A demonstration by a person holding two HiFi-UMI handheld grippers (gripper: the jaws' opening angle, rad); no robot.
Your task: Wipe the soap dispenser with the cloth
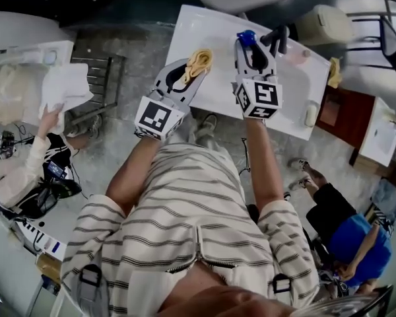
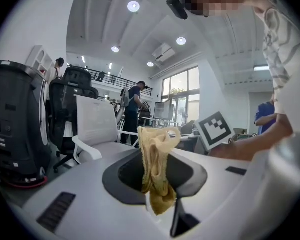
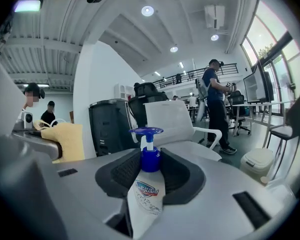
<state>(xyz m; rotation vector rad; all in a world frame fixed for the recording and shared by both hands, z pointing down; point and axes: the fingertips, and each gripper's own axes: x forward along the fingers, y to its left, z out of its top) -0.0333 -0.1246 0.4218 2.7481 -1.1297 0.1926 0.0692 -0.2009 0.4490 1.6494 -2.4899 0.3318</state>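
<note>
Below, a white table is seen, with both grippers held side by side over its near edge. The right gripper is clamped on the soap dispenser: its white body is gripped between the jaws, and its blue pump stands upright above them. The left gripper is closed on the yellow cloth, which is bunched between its jaws, near the dispenser but apart from it.

You held your left arm and right arm out in front, side by side. Your left hand-held gripper pinched the cloth tight. Your right hand-held gripper squeezed the soap dispenser.
</note>
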